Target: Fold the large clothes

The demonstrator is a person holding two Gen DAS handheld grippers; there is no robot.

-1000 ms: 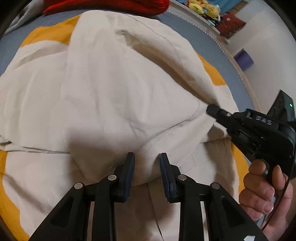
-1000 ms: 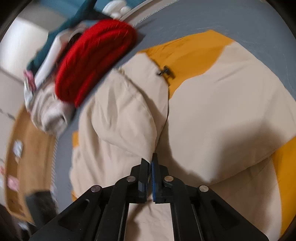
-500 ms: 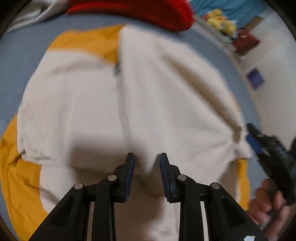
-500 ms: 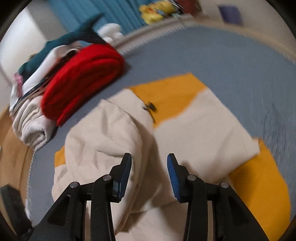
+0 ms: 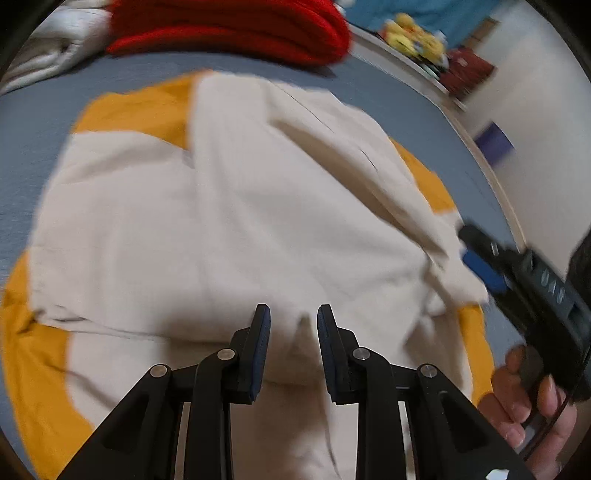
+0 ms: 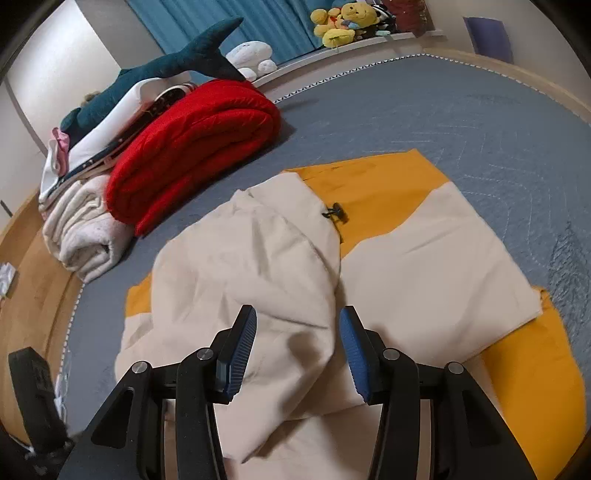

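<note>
A large cream and orange jacket [image 5: 229, 206] lies partly folded on the blue-grey bed [image 6: 461, 110]; in the right wrist view the jacket [image 6: 424, 258] has a rumpled cream part folded over its left side and a small black zipper pull [image 6: 334, 214]. My left gripper [image 5: 292, 325] is open and empty, just above the jacket's near cream edge. My right gripper [image 6: 297, 332] is open and empty above the rumpled fold; it also shows in the left wrist view [image 5: 480, 254] at the jacket's right edge, held by a hand.
A folded red blanket [image 6: 195, 147] lies beyond the jacket, with rolled white towels [image 6: 85, 232] and a blue plush shark [image 6: 155, 70] beside it. Plush toys [image 6: 340, 26] sit on a shelf behind. The bed's wooden rim [image 6: 33, 266] curves at the left.
My right gripper opened and let go of the cream fold, which now lies on the jacket. Both grippers pulled back and up; the left stayed open.
</note>
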